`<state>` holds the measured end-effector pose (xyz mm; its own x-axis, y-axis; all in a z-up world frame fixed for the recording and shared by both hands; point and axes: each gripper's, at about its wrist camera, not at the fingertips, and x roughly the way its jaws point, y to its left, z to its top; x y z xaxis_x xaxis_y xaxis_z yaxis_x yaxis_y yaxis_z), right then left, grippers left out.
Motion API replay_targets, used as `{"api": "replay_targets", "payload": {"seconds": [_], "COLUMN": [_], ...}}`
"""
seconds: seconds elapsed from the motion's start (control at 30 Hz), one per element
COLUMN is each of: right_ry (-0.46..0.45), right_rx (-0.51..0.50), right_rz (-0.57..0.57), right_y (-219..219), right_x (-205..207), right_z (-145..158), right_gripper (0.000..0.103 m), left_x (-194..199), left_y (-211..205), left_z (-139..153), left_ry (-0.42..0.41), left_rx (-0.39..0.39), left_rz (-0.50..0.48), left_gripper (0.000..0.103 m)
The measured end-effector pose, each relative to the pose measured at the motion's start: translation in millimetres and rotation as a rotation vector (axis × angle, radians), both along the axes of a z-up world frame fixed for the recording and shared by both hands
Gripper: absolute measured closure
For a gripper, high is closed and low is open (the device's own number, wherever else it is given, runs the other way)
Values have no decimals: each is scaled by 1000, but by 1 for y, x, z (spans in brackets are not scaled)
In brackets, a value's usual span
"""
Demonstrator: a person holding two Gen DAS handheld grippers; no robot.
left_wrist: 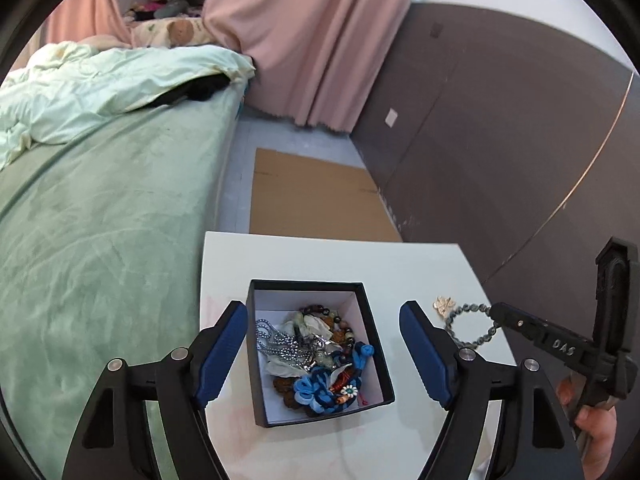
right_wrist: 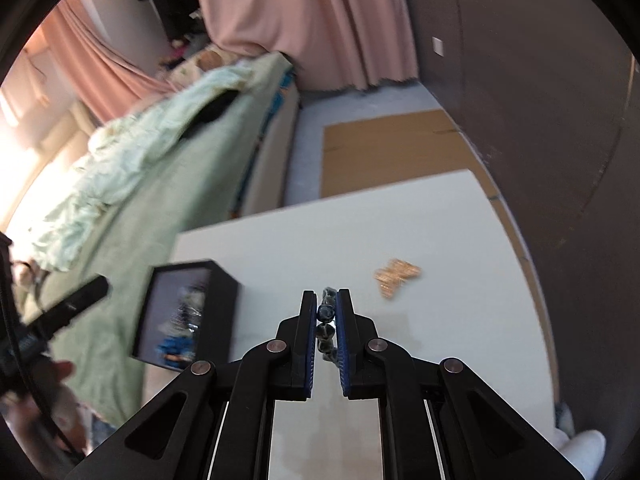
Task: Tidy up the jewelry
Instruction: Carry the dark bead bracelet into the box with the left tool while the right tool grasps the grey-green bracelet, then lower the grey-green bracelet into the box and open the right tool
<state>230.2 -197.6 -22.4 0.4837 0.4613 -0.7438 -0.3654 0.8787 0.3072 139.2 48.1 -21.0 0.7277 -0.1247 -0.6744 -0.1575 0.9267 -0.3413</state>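
The grey-blue beaded bracelet point(left_wrist: 472, 326), a loop of small round stones on a cord, hung pinched between the blue pads of the right gripper point(right_wrist: 329, 322), which had closed down narrow on one stretch of beads; the rest of the loop drooped just right of the black, white-lined cardboard box point(left_wrist: 320, 350) that served as the landmark here. It looked light and limp, so it would likely swing and sag from wherever it was held, and the smooth beads could slip sideways out of a light pinch; gripping across the strand, with a bead or two seated fully between the pads, seemed the safest hold. Inside the box lay a tangle of silver bead chain point(left_wrist: 276, 340), dark wooden beads and blue knotted cord ornaments point(left_wrist: 316, 390), all soft and prone to snagging. The left gripper point(left_wrist: 323, 354) stood wide, its jaws straddling the box and holding nothing. Beyond the box to the right, a small gold filigree ornament point(right_wrist: 397, 274) rested on the white tabletop point(left_wrist: 420, 264), thin and probably easily bent.
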Motion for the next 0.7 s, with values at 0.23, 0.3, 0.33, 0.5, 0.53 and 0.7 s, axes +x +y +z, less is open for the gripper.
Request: {"api": "replay_targets", "payload": {"seconds": [0.23,0.3,0.33,0.5,0.53,0.7], "right_ry": [-29,-33,-35,-24,-21,5], "right_rx": [142,167,172,211,221,267], "right_rz": [68,91,102,171,185,252], "right_y": [26,38,44,79,85,116], "right_x": [-9,-10,-11,-19,-20,-27], "right_z": [9,9,9,7,6,-1], "right_gripper": [92,92,92,92,92,92], "left_x": [-13,-16,-18,-20,-21,-22], "left_y": [21,28,30,44,45,52], "left_z": [-4,-3,-3,0,1,0], "left_ry": [-23,-30,-32,-44,-48,-55], "left_rx": [-52,-53,-59,-83,-80,-92], "left_rz": [22,38,44,59,62,76], "left_gripper": [24,24,24,24,24,24]}}
